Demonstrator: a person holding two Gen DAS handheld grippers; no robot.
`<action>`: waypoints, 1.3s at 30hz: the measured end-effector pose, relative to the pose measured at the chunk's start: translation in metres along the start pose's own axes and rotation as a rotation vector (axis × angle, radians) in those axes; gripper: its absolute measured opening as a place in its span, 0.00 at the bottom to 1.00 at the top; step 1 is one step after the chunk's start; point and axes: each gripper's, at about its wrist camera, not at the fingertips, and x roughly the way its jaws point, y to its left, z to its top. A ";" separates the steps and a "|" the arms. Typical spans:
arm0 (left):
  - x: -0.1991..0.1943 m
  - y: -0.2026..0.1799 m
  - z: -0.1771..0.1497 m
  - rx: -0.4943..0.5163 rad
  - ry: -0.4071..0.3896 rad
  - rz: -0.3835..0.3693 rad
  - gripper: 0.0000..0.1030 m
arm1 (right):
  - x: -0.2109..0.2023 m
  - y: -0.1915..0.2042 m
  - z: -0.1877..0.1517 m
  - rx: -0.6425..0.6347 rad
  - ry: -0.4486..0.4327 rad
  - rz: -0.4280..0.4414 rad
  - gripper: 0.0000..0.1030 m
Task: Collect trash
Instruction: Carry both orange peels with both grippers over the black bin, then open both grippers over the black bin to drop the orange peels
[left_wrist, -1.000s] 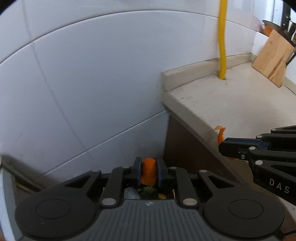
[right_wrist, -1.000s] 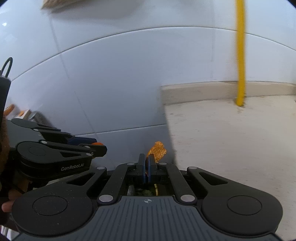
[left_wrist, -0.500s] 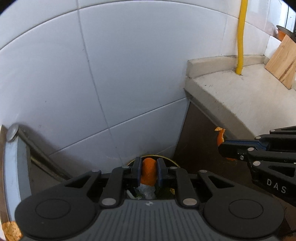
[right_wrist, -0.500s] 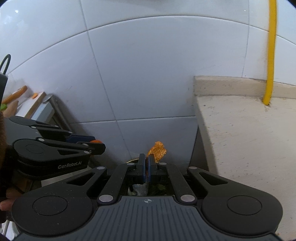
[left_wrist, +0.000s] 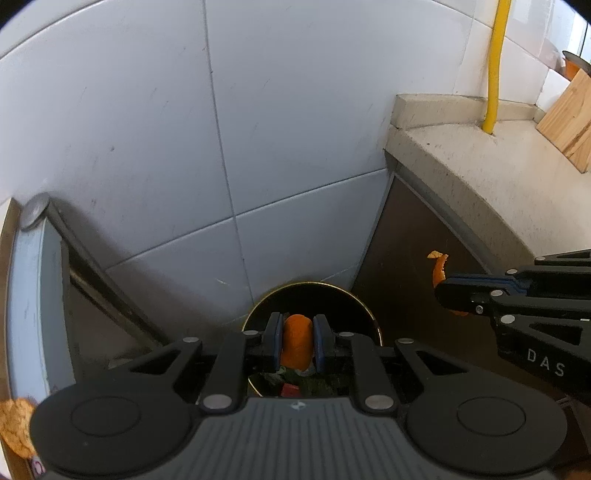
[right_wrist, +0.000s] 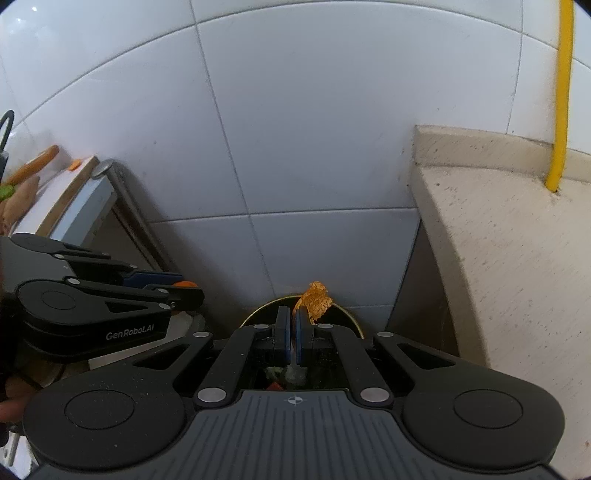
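Right claw (right_wrist: 292, 328) pinching orange peel (right_wrist: 316, 300) above round bin (right_wrist: 354, 321).

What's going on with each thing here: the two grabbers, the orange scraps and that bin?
left gripper: shut on carrot piece, above the bin.
right gripper: shut on orange peel, above the bin.
bin: open, scraps already inside.
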 end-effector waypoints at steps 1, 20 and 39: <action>0.000 0.001 -0.001 -0.005 0.002 -0.001 0.13 | 0.001 0.001 -0.001 -0.001 0.004 0.000 0.04; 0.016 0.007 0.001 -0.052 0.027 0.012 0.13 | 0.027 0.003 0.002 -0.017 0.046 -0.005 0.04; 0.039 0.017 0.016 -0.094 0.061 0.025 0.13 | 0.054 0.002 0.018 -0.034 0.076 0.009 0.05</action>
